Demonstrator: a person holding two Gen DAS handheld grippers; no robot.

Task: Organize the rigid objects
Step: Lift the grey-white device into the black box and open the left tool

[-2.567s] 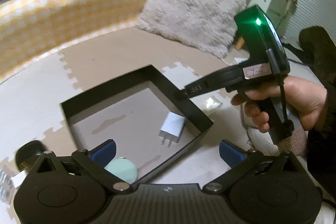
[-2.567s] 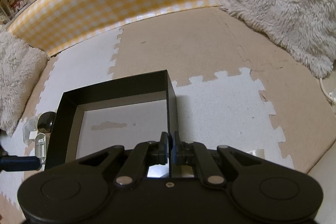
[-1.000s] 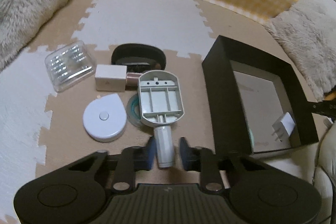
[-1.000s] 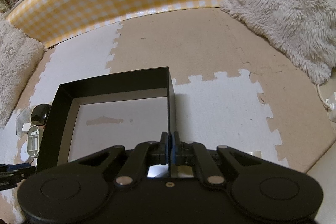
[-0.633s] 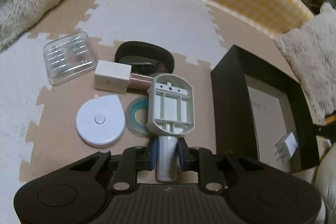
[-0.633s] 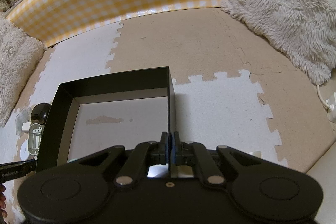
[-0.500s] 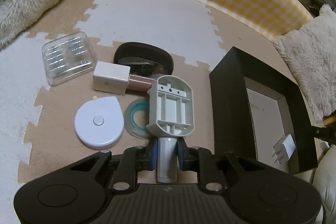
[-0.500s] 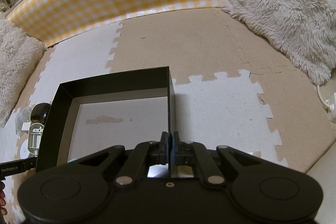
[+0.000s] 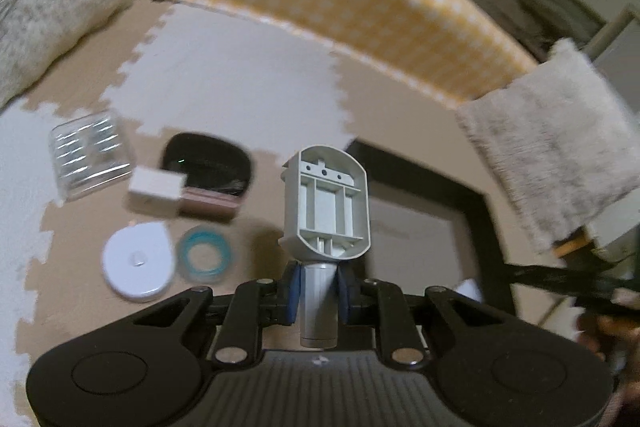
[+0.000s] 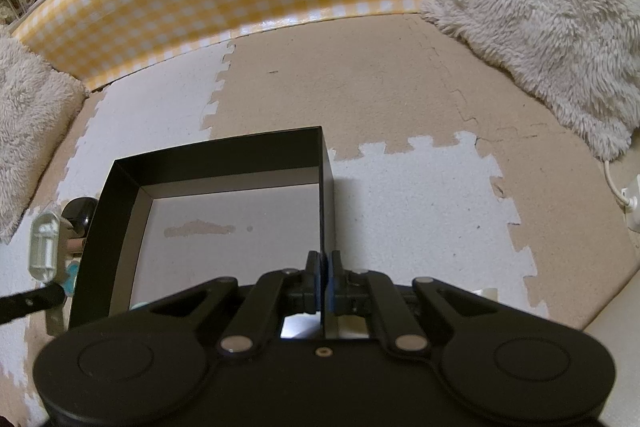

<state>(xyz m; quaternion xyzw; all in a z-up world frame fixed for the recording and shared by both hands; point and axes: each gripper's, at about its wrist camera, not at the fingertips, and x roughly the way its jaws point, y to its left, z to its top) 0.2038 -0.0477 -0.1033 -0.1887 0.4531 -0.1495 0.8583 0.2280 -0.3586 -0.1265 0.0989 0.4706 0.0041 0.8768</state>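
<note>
Left wrist view: left gripper (image 9: pixel 319 294) clamped on the round handle of a grey plastic part (image 9: pixel 326 205), blue pads pressing both sides of the stem; oval ribbed head up off the foam mat floor (image 9: pixel 240 99), tilted away from the camera, frame motion-blurred. On the mat to the left: clear ridged case (image 9: pixel 90 155), black oval case (image 9: pixel 207 163), white-and-pink block (image 9: pixel 182 198) touching the black case's near edge, white round disc (image 9: pixel 138 263), teal ring (image 9: pixel 205 253) just beside the disc. Black open box (image 9: pixel 476 223) sits right of the held part, white charger (image 9: pixel 469 287) partly visible inside near its front wall. Yellow checked bumper (image 9: pixel 320 11) runs behind, furry cushion (image 9: pixel 552 131) at right. Right wrist view: right gripper (image 10: pixel 324 281) closed tight on the right wall of the black box (image 10: pixel 216 163), one finger inside, one outside. Box floor pale with a scuff mark. Grey part (image 10: pixel 44 247) visible past the box's left wall, above the mat; black case (image 10: pixel 80 211) behind it. Fluffy cushion (image 10: pixel 540 11) at far right.
</note>
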